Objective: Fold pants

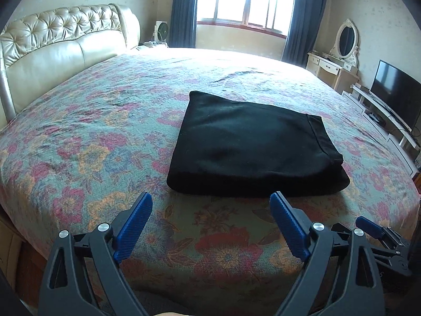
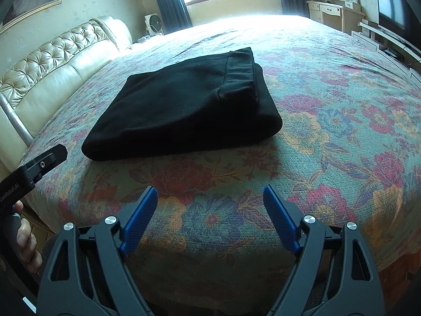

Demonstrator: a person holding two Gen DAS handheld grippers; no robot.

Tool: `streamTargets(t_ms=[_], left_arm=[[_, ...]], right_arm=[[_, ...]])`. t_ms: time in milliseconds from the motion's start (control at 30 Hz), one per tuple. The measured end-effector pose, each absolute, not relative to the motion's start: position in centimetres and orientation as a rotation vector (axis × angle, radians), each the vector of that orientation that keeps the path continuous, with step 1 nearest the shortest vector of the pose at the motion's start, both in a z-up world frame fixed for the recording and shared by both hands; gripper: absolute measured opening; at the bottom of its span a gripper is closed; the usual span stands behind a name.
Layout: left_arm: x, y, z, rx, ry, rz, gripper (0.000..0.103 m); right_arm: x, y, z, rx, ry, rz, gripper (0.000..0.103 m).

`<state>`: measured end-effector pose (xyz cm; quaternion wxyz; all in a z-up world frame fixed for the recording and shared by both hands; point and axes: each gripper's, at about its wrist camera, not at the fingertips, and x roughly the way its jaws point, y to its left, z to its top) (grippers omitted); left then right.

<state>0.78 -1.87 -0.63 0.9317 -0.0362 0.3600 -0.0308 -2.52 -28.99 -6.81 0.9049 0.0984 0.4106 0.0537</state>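
Black pants (image 1: 250,144) lie folded into a thick rectangle on the floral bedspread (image 1: 92,131), their waistband on the right side. My left gripper (image 1: 210,200) stands open just short of the stack's near edge, nothing between its blue pads. In the right wrist view the same folded pants (image 2: 184,105) lie ahead and to the left. My right gripper (image 2: 210,192) is open over bare bedspread (image 2: 342,131), a short way back from the pants. The right gripper's side (image 1: 381,237) shows at the lower right of the left wrist view.
A tufted cream headboard (image 1: 52,47) runs along the left. Window and dark curtains (image 1: 181,10) are at the back. A dressing table with oval mirror (image 1: 342,50) and a TV (image 1: 394,97) on a low stand line the right wall. A hand (image 2: 23,245) holds the left gripper's handle.
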Motion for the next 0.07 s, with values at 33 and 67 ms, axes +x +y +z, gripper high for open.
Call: streamTargets(t_ms=[33,67], left_arm=[[0.85,-1.84,-0.67,-0.071,0.739,-0.058,0.090],[0.92,-1.84,-0.77,-0.067,0.745,-0.056,0.090]], right_arm=[[-2.51,-29.02,-6.87,0.204,0.851,0.110,0.083],[-2.51,-29.07,-6.91,0.204,0.853,0.110,0.083]])
